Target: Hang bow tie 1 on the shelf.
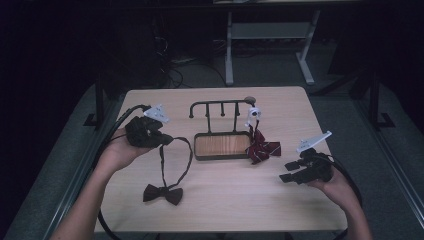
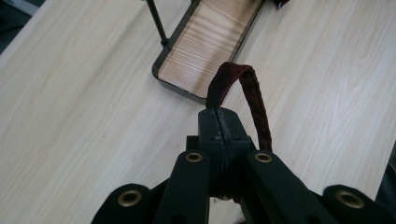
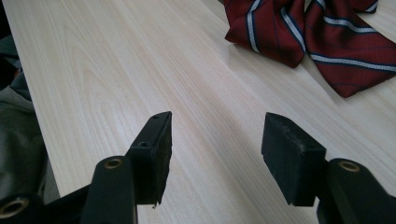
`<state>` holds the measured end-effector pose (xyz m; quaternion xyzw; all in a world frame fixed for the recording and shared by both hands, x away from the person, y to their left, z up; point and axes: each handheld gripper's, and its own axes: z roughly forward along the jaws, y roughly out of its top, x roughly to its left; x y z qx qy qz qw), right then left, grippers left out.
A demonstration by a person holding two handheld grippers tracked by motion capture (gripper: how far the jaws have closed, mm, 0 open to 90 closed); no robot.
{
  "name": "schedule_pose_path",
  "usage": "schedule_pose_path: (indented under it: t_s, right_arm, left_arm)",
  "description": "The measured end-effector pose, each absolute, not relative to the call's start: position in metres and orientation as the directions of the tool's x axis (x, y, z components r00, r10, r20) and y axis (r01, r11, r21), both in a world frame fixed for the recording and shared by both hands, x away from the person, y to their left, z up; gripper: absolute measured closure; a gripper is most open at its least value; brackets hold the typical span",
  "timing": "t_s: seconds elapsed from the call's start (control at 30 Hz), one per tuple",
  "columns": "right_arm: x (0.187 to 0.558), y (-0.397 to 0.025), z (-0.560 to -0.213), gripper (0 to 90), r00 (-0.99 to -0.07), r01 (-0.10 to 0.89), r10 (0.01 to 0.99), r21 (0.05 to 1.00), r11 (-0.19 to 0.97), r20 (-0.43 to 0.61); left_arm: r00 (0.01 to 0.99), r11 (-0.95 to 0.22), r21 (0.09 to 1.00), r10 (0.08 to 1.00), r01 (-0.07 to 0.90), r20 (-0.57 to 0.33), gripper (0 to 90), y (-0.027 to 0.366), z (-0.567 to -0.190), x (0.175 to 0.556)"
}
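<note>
Dark maroon strap (image 2: 254, 93) is pinched in the left gripper (image 2: 219, 122); jaws fully closed on it, with a short loop arching out past the tips. In the high view the left gripper (image 1: 150, 134) sits at 9 o'clock on the worktop (image 1: 225, 205), and the strap (image 1: 186, 155) runs down to the black bow tie (image 1: 163, 193), which lies flat at 7 o'clock, well short of the rack (image 1: 222, 131) at centre.

Right gripper (image 3: 215, 140): fingers (image 3: 156, 149) wide apart, holding nothing, low over bare wood. In the high view the right gripper (image 1: 295, 172) sits at 4 o'clock.

Risks:
- Grip is on a thin strap near the tips. Any tug while the bow drags on the worktop could slip it out.
- Loop is narrow and floppy. It may collapse or twist before it goes over a rack peg, and only one side is held.
- Swinging bow could snag the rack's tray edge or knock the striped red tie (image 1: 263, 149) just beside the rack at 3 o'clock.
- The idle right gripper is close to that red tie; a stray closure would catch it.

Views:
- Left gripper view gives the pinch itself and the strap's true maroon colour; the high view reads it as black.
- Right gripper view gives the stripes on the red tie (image 3: 299, 32) and the jaw gap.
- High view gives the layout: bow, pegs, both hands.
</note>
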<state>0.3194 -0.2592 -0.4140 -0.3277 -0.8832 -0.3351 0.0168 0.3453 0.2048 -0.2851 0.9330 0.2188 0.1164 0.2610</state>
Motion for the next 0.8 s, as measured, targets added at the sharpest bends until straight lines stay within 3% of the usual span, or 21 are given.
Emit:
schedule_pose_path:
  t_s: [0.8]
  right_arm:
    - [0.318, -0.261, -0.411, 43.2, -0.788, 0.583, 0.562, 0.594, 0.554, 0.251]
  left_arm:
    - [0.875, -0.775, 0.532, 0.469, 0.341, 0.121, 90.0, 0.191, -0.265, 0.363]
